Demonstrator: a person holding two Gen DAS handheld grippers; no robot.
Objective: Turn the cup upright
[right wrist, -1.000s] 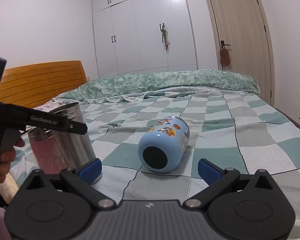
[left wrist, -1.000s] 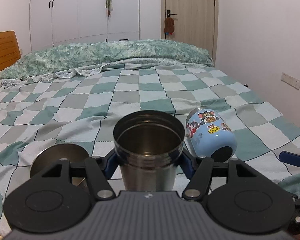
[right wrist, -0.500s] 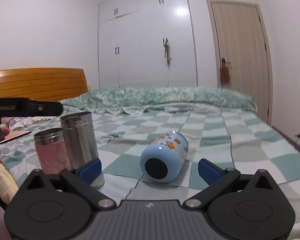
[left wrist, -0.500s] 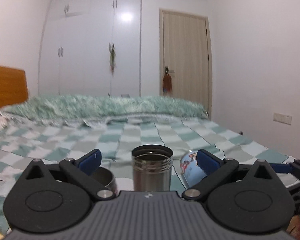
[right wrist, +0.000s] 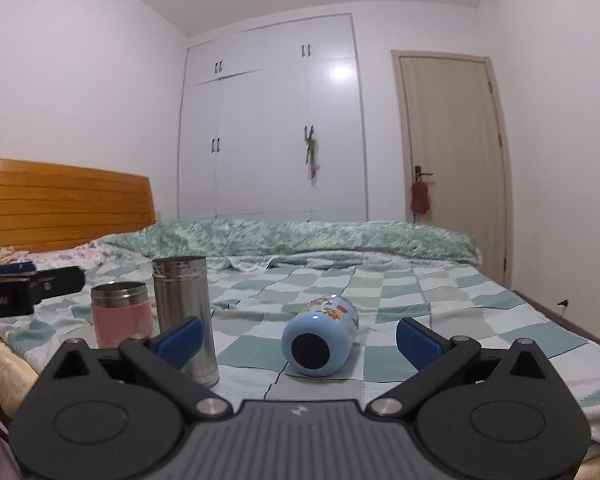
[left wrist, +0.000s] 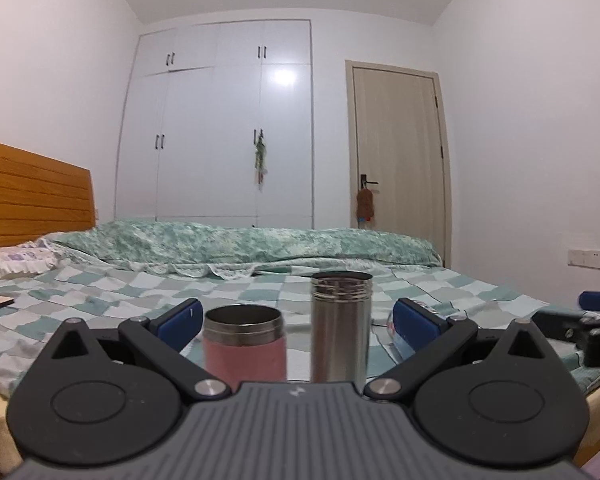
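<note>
A light blue cartoon-print cup (right wrist: 320,340) lies on its side on the checked bedspread, its dark end facing me, between the open fingers of my right gripper (right wrist: 300,336) and a little beyond them. A tall steel cup (left wrist: 340,324) (right wrist: 185,316) stands upright. A shorter pink cup (left wrist: 244,346) (right wrist: 122,314) stands upright to its left. My left gripper (left wrist: 296,322) is open and empty, drawn back from both standing cups. In the left wrist view the blue cup is almost hidden behind the right finger.
The bed (right wrist: 440,312) has a green-and-white checked cover, a rolled green quilt (right wrist: 300,238) at the back and a wooden headboard (right wrist: 60,204) at left. The left gripper's side (right wrist: 24,284) shows in the right wrist view; the right gripper's side (left wrist: 580,320) shows in the left wrist view.
My left gripper let go of the steel cup, opened and drew back and to the left. The steel cup now stands alone. The right gripper has barely moved.
</note>
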